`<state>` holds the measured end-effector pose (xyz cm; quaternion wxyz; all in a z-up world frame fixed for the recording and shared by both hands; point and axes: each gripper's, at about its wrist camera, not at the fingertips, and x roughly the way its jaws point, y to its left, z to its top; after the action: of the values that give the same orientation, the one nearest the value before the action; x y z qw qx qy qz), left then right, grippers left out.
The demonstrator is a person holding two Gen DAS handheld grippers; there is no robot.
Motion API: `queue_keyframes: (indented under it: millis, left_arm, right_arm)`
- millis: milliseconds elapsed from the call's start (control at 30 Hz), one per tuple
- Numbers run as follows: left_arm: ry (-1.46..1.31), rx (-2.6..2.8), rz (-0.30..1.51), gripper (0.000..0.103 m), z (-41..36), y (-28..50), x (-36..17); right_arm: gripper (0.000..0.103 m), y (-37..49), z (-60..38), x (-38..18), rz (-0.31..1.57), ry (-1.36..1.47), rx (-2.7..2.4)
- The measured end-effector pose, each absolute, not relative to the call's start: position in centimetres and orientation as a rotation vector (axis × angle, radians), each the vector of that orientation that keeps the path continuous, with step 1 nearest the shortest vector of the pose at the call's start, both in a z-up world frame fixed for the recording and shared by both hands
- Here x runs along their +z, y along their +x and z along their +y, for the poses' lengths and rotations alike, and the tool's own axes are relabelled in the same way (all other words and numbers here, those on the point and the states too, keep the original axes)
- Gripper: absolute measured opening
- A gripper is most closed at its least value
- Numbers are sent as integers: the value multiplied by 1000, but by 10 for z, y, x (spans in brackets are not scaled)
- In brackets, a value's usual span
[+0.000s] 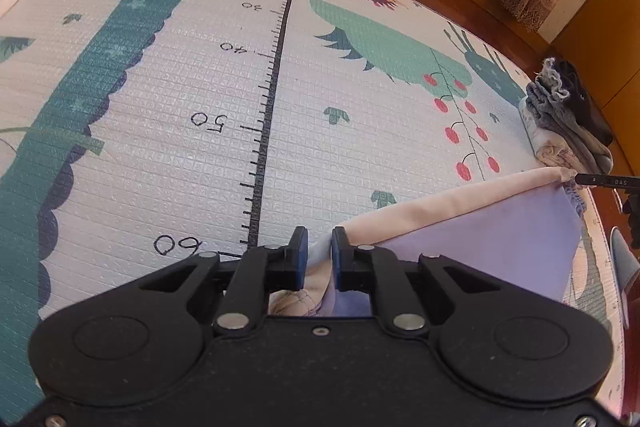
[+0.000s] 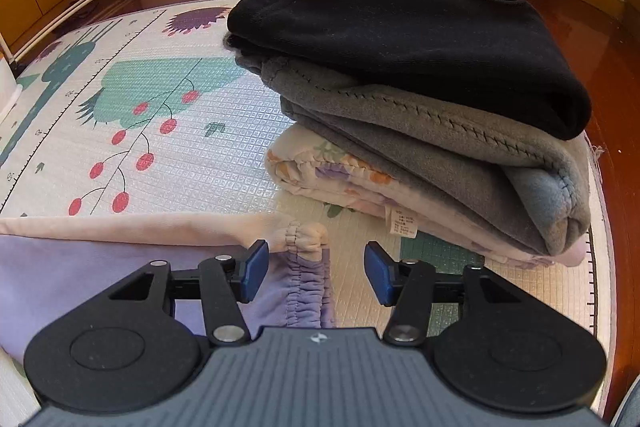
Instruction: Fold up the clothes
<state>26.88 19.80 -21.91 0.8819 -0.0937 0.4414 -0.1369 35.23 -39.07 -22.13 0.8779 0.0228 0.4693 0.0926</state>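
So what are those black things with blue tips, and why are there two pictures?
Each black thing is a claw with two fingers that a person holds, one in each hand. No robot here. A small camera sits on each claw and looks out along its fingers, so you get one picture from each.

The left claw is pinched shut on a pink and purple cloth. The right claw is open, with the cloth's gathered stretchy edge between its blue fingers.

Everything lies on a play mat printed with animals, trees and a ruler line. At the mat's edge sits a pile of folded clothes: black on top, grey under it, flowery at the bottom.
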Motion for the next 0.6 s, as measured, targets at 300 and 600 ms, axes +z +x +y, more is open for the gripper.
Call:
queue_keyframes:
  millis: [300,600]
  left_arm:
    - [-13,-375,944,28,157,241,-241]
    - [-17,-378,949,29,160,242,-243]
  right_arm:
    - [9,338,-390,-222,1033,68,247]
    - [9,343,-415,-222,1120,81,152]
